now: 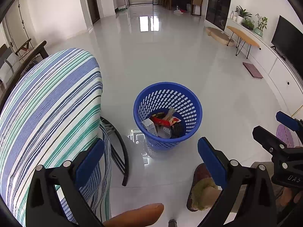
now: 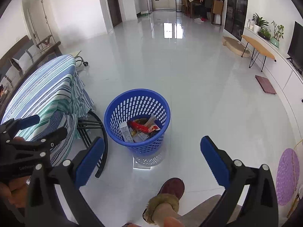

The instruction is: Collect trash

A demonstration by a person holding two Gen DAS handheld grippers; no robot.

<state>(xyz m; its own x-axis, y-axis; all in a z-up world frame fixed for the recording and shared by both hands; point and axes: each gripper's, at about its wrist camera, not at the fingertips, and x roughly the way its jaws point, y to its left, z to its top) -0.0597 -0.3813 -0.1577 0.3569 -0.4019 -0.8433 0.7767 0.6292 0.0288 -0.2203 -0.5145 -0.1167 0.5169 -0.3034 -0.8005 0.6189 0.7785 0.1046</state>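
The blue perforated plastic waste basket (image 1: 167,115) is seen standing upright on the glossy pale tiled floor (image 1: 161,56), ahead of and below both tools. In the left wrist view it lies slightly right of the midline between the fingers; in the right wrist view it lies slightly left. It is therefore judged to sit between the 2 tools, with neither clearly nearer.

The trash is found inside the basket: a white carton (image 2: 126,132), a red snack wrapper (image 2: 141,126) and other crumpled packets, lying at mixed angles. No loose trash is visible on the floor in either view.

The left gripper (image 1: 151,162) is spread wide, and nothing is held between its blue pads (image 1: 90,162). The right gripper (image 2: 152,160) is likewise spread and empty. Collection is judged to be largely done, unless items lie outside the views.

The table draped in a blue, green and white striped cloth (image 2: 47,94) stands just beside the basket on its left, with dark curved metal legs (image 2: 100,132) close to the basket wall. A brown fur-trimmed slipper (image 2: 168,194) is seen on the floor near the tools. Farther off, a low wooden side table (image 2: 258,47), a dark television (image 2: 297,45), potted plants (image 2: 265,28) and a seated person (image 2: 210,0) are visible.
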